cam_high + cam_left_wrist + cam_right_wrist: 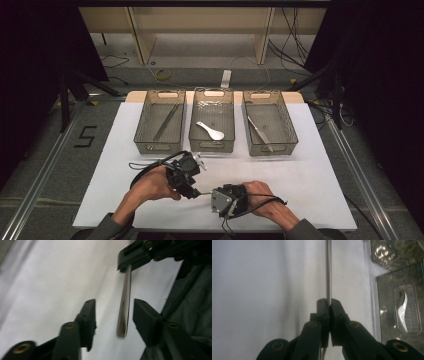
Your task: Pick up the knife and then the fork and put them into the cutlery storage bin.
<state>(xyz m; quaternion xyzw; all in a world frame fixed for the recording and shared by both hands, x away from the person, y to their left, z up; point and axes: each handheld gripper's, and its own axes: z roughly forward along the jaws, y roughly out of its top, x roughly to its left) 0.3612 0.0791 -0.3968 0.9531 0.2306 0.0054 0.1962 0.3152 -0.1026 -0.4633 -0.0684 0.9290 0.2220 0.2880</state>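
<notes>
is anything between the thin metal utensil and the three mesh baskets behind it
Nothing visible. The thin flat metal utensil is clamped in the right gripper and lies loose between the left gripper's open jaws. Bare white table cover runs to the three grey mesh baskets.

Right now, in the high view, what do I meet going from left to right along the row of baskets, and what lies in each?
Left basket with chopsticks → middle basket with a white spoon → right basket with a metal knife.
</notes>
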